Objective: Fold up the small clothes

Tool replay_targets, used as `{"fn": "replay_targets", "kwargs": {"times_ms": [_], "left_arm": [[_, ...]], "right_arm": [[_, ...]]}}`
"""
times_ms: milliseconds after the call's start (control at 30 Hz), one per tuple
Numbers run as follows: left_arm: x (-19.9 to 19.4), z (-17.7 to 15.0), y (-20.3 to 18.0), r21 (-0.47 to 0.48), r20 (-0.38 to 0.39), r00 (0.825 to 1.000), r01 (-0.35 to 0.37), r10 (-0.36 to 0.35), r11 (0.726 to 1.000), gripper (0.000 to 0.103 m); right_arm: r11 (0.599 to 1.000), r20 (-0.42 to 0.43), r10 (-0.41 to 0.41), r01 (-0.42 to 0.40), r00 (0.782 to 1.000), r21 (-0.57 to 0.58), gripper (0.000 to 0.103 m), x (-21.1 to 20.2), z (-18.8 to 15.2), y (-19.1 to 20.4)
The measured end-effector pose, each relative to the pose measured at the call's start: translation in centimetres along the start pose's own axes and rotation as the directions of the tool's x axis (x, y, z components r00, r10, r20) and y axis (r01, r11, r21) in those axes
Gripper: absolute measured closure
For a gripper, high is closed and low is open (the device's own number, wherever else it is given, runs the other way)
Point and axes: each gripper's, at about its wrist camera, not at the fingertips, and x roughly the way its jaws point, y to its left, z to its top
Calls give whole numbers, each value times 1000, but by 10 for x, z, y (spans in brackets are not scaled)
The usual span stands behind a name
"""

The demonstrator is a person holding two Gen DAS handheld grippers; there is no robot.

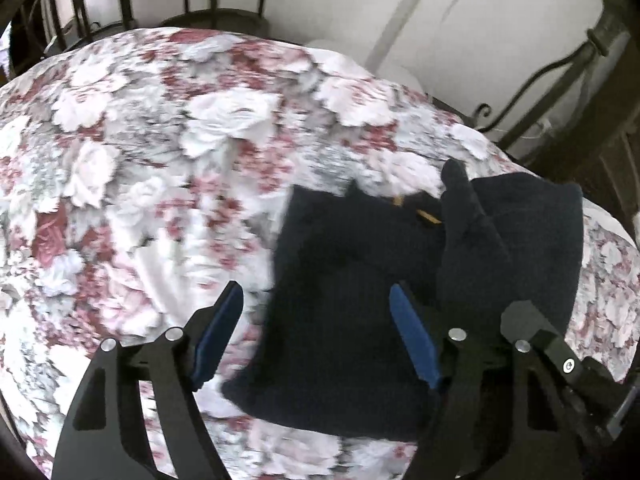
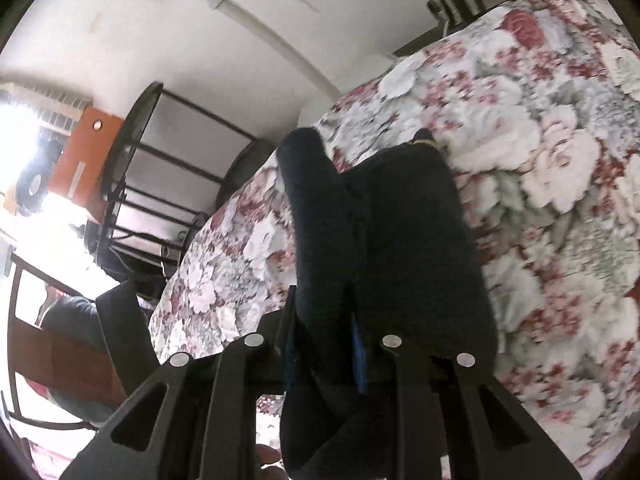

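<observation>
two tools [image 1: 316,336] [image 2: 324,344], one dark garment [image 1: 344,280] [image 2: 384,232], one floral bedspread [image 1: 140,160] [image 2: 540,200].

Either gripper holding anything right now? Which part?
Right gripper is shut on the dark garment, pinching a bunched fold at its near edge. Left gripper is open, holding nothing.

Lighting: daylight, soft and even across the floral bedspread [image 1: 160,140] in the left wrist view; no hard shadows. Glare: the right wrist view was blown out to white at its left edge, where a bright window area [image 2: 24,152] washed away all detail. Dark garment [image 1: 352,280]: near-black, its folds barely readable in either view. Blur: motion smear across the floral print, strongest near the lower edge of both views. Distortion: heavy fisheye bending; metal bed rails [image 1: 560,64] curved, with black vignette in the corners
</observation>
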Motion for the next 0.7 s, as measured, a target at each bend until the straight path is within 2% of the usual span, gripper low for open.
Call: {"fn": "replay_targets", "kwargs": {"times_ms": [33,100,167,267,333,367,467,567,600,633,700], "left_arm": [[0,1,6,-1,1,1000,-11,11,1000,30],[3,2,18,-15,-9,1000,-22,22,1000,30],[6,2,27,-22,-18,999,-49,48,999,30],[20,0,38,7,-48,988,-145,145,989,30],[32,-2,44,7,-99,983,-155,155,988,30],[38,-3,48,-3,-129,982,-143,142,990,29],[40,-1,53,-38,-153,984,-94,87,995,27],[24,4,62,-103,-127,992,-15,1,995,19],[16,6,66,-128,-116,992,25,-40,991,17],[9,8,69,-146,-108,991,69,-85,987,16],[0,8,68,-154,-108,982,137,-154,979,15]], "right_arm": [[1000,-10,4,-4,1000,0,79,5,-2,2],[999,-43,39,-38,998,22,85,18,-6,2],[997,-76,60,-57,995,50,85,30,-11,0],[998,-135,38,-31,990,52,85,53,-20,-2],[998,-170,30,-18,985,68,85,64,-24,-8],[997,-183,33,-18,983,79,85,67,-25,-11],[994,-200,57,-35,978,108,81,67,-24,-18],[989,-184,124,-107,975,99,71,52,-18,-11],[986,-178,154,-140,972,87,64,45,-14,-7],[983,-171,177,-166,969,75,59,39,-12,-4],[979,-159,201,-196,967,47,58,27,-7,1]]}}
